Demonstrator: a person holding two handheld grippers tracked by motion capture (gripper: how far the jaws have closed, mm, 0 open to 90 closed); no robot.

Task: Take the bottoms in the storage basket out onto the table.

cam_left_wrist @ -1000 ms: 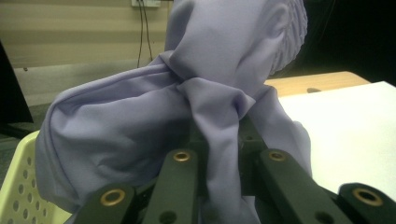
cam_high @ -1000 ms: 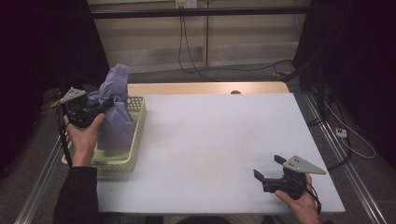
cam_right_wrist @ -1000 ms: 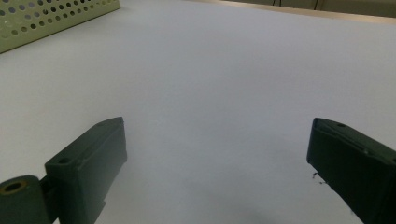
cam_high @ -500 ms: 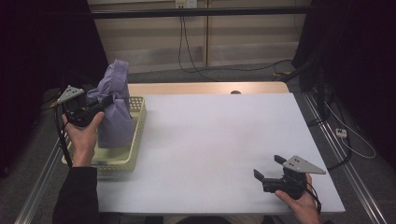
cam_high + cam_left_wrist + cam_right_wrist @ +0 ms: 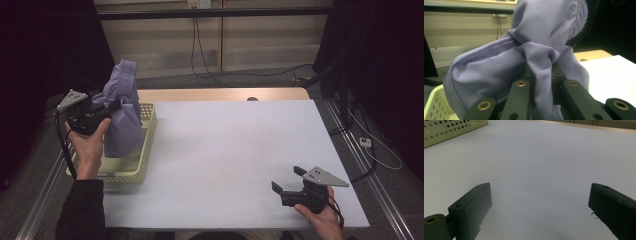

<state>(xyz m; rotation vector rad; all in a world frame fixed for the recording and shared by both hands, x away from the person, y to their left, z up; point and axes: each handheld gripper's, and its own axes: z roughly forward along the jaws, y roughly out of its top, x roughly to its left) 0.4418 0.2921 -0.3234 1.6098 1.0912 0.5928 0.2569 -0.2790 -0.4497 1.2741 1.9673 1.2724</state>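
Lavender cloth garment (image 5: 121,112) – bunched fold clamped in left gripper (image 5: 107,111), jaws closed on it, rest hanging over yellow perforated basket (image 5: 145,150) at table's left edge. Long axis roughly vertical (hangs down from grip). Right gripper (image 5: 290,186) low over bare white table (image 5: 225,145), jaws wide apart, nothing held – well apart from garment. Left hand nearer; likely next move rightward onto table.
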